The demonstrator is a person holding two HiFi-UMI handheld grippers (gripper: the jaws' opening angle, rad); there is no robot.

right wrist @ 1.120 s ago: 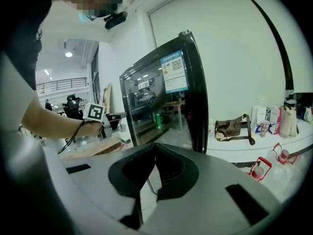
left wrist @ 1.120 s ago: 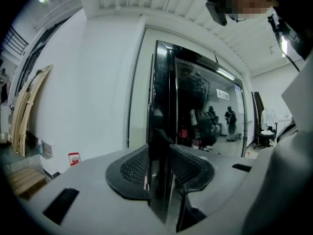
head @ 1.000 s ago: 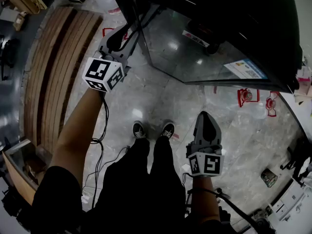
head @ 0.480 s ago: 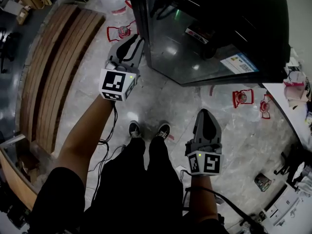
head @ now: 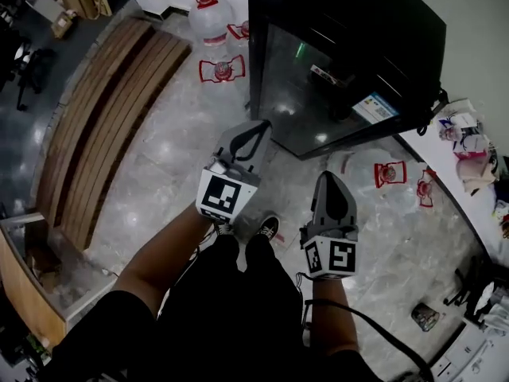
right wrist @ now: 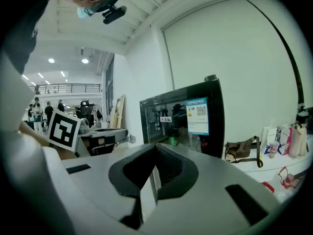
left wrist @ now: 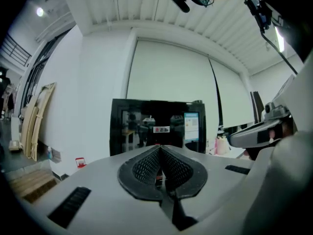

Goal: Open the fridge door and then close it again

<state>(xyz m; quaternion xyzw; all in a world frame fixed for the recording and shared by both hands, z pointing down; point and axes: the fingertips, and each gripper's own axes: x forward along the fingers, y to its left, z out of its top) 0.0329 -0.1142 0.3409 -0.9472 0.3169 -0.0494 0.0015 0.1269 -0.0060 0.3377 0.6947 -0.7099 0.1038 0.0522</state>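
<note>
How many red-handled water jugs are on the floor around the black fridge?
5. Three left of the fridge: a far jug, a jug by its corner, a nearer jug. Two more are at its front right, one jug beside another. The fridge may hide others.

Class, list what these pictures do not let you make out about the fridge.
1. Contents of the fridge: head view, the dark glass door and its reflections hide them.
2. Print on the door label: both gripper views, too small to read.
3. Lower part of the fridge: left gripper view, the left gripper itself covers it.
4. A door handle: no view picks one out against the dark frame.
</note>
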